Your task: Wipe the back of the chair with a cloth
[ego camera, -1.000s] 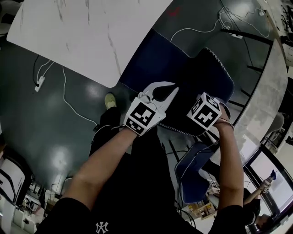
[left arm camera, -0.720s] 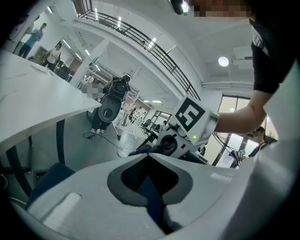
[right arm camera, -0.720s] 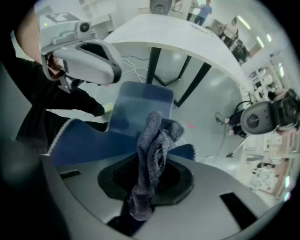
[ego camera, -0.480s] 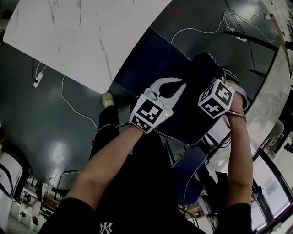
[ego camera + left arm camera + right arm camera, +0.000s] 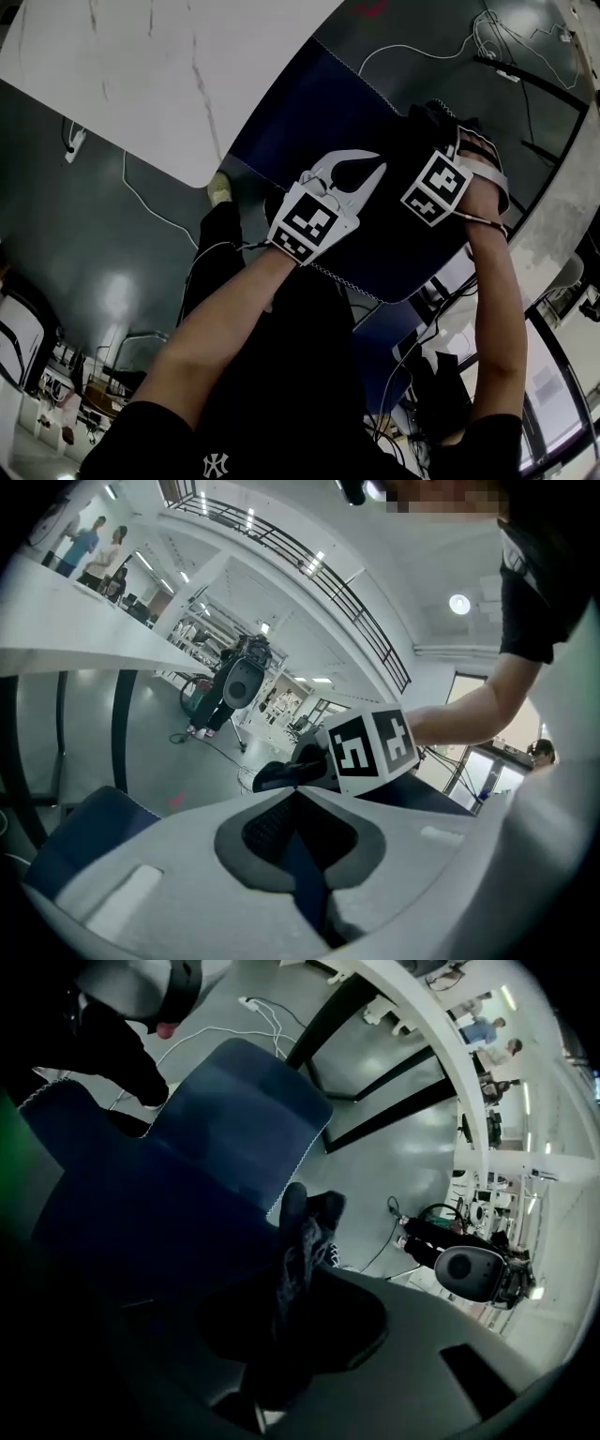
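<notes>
A dark blue chair stands below me, its seat (image 5: 314, 103) beyond the darker back (image 5: 389, 248). My left gripper (image 5: 372, 165) lies on the back, jaws closed, with a strip of blue chair fabric (image 5: 302, 869) pinched between them. My right gripper (image 5: 448, 131) sits at the back's far right side, shut on a dark cloth (image 5: 429, 116). In the right gripper view the cloth (image 5: 305, 1232) sticks up between the jaws over the chair back (image 5: 141, 1204), with the seat (image 5: 244, 1101) beyond. The right gripper's marker cube (image 5: 370, 747) shows in the left gripper view.
A white table (image 5: 169, 66) stands close beyond the seat. Cables (image 5: 141, 197) trail over the grey floor. A second blue chair (image 5: 384, 337) and a curved white counter (image 5: 553, 216) are at the right. My legs and a shoe (image 5: 220, 187) are by the chair.
My right gripper has carried the cloth away from me along the chair back, toward its far edge. The left gripper keeps its hold on the back.
</notes>
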The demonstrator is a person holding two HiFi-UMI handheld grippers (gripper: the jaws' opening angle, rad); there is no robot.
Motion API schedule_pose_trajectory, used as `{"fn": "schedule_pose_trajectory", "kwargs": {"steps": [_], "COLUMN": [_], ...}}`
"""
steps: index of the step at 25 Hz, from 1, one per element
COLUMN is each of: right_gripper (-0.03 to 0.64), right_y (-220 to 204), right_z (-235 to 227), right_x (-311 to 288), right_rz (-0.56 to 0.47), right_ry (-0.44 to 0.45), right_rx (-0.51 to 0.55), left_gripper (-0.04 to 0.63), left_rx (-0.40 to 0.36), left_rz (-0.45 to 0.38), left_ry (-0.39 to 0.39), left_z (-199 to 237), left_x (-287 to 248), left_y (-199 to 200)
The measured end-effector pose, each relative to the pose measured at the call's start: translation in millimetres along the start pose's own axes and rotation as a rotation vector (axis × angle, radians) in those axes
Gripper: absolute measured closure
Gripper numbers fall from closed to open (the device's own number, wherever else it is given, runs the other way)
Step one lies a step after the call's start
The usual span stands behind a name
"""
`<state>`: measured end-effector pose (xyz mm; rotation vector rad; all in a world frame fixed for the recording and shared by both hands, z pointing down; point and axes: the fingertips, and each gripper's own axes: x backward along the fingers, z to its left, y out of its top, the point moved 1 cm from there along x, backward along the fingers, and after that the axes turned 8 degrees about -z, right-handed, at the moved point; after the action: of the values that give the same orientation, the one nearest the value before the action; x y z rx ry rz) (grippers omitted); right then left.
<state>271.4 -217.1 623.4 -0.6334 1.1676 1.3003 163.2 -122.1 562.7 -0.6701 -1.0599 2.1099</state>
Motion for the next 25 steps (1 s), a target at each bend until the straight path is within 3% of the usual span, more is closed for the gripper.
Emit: {"fn": "schedule_pose_trajectory", "kwargs": {"steps": [12, 25], "right_gripper": [0.531, 0.532], "right_y": [28.0, 87.7], "right_z": [77.9, 186.9], "right_x": [-40.8, -21.0], "right_rz": [0.143, 0.065], "right_ry": [0.283, 0.543], "right_rx": [0.156, 0.026], "left_gripper": [0.588, 0.588], "left_rx": [0.018, 0.013], "left_rz": [0.01, 0.021], "left_ry": [0.034, 0.003], "left_z": [24.5, 39.0], "left_x": [23.4, 64.9], "left_y": [-26.9, -53.7]}}
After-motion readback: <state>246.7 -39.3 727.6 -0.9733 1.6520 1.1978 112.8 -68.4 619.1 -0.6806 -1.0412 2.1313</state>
